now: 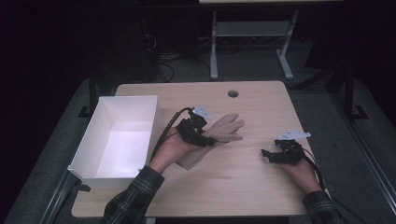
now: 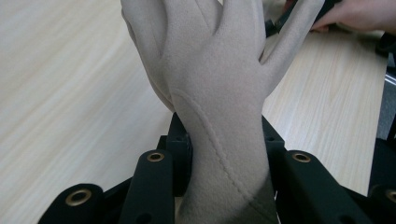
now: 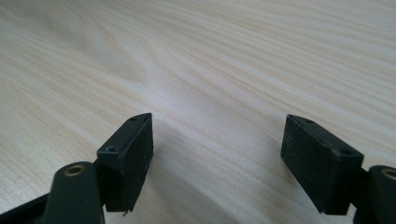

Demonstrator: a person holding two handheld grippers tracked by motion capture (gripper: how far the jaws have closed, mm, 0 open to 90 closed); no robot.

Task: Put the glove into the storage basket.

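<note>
Nearest you, your two plaid sleeves come in over the near edge of the tabletop [image 1: 243, 182], each hand carrying a tool. Your left tool [image 1: 205, 139] is clamped on the beige glove [image 1: 219, 133] at its wrist; in the left gripper view the cuff [image 2: 224, 177] runs straight up between the two black jaws, pinched tight, with the fingers spreading away beyond. The glove lies flat near the middle of the tabletop, its fingers pointing right and far, and just to its left stands the white box [image 1: 88, 144], which looks bare inside. So the grasp seems made, and what is probably left is the lift and the carry leftward into that box; nothing is raised yet as far as you can see. Your left hand sits low, wrist bent, palm over the cuff. Your right tool [image 1: 270, 156] rests well apart on the right side, its jaws spread wide over plain wood with nothing between them, pointing left toward the glove.
</note>
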